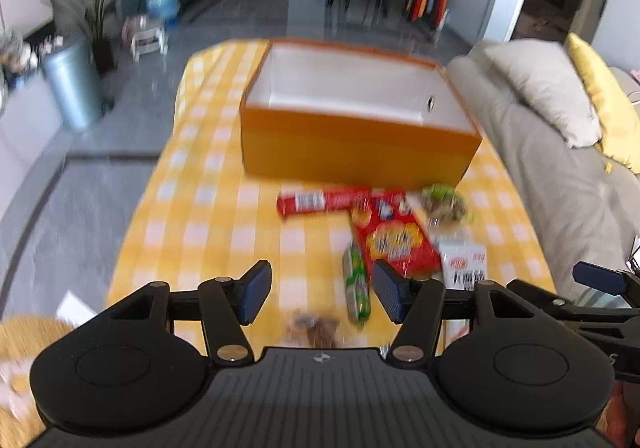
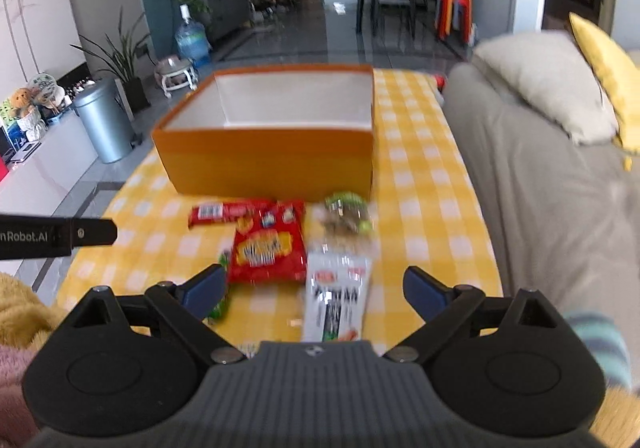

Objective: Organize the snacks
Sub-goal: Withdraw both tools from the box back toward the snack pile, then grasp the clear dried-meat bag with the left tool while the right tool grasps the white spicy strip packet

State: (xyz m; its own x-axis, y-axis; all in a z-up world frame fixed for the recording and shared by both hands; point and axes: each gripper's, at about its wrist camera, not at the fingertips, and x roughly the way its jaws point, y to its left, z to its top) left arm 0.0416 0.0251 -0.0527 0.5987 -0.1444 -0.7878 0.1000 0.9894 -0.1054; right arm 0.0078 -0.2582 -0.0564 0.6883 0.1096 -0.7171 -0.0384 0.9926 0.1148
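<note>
The snacks are lying loose on the tabletop (image 2: 420, 183), bunched just ahead of both grippers and short of the orange box (image 2: 264, 163), which is sitting empty beyond them. Straight ahead of the right gripper (image 2: 316, 288), between its fingers, the white pack (image 2: 336, 296) is pointing toward the camera; the red bag (image 2: 268, 248) is lying just ahead-left of it, touching or overlapping the red bar (image 2: 228, 211) near the box. The green-topped bag (image 2: 346, 215) is sitting ahead, beyond the white pack. The right gripper is hanging wide and holding nothing.

The left gripper (image 1: 320, 296) is also spread fairly wide and empty. The green stick (image 1: 356, 284) is lying just inside its right finger, and a small brown wrapper (image 1: 314, 328) is lying below the gap, blurred.

The risks, as I judge them: the packs are crowding one another, so a closing gripper is likely catching two at once or nudging a neighbour off line. The slick film wrappers are probably sliding or crumpling under a pinch. The two grippers are working close side by side, so they could be bumping each other. The cloth may be bunching if a finger drags.
</note>
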